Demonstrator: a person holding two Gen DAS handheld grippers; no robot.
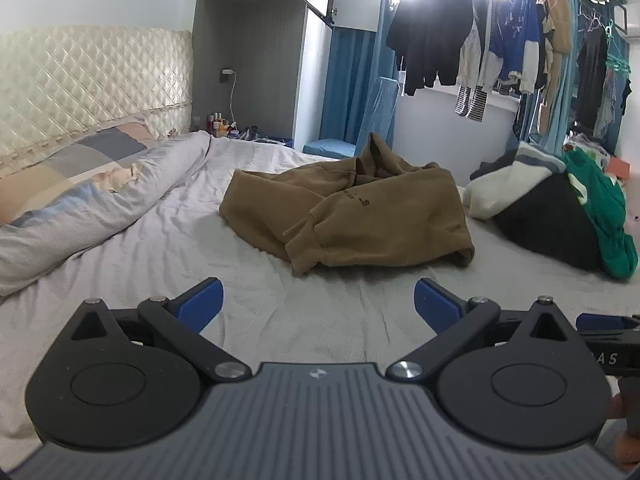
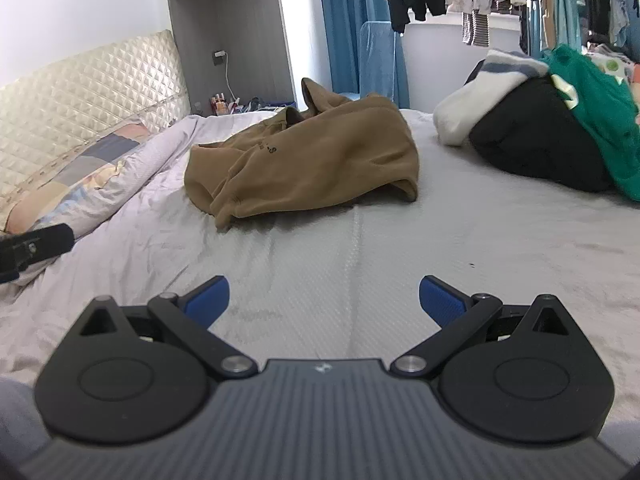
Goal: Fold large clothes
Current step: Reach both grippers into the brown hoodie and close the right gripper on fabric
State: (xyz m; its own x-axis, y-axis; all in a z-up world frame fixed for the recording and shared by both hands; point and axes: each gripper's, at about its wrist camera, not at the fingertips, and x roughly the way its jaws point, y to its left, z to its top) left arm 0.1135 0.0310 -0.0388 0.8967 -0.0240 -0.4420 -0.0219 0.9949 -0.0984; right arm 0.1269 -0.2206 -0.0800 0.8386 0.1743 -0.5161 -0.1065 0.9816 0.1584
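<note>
The folding has not begun yet. The brown hoodie (image 1: 352, 216) lies crumpled in a heap on the bed (image 1: 280, 320), in the middle, far from both tools. The left tool (image 1: 318, 304) and the right tool (image 2: 324, 300) are both open wide and hold nothing. I think the next move is to reach forward and spread the garment flat. Its sleeves and hem are buried in folds, and the pile of clothes (image 2: 540, 132) at far right is cut off.

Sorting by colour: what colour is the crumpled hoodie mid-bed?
Brown hoodie, clearest in the right wrist view.
</note>
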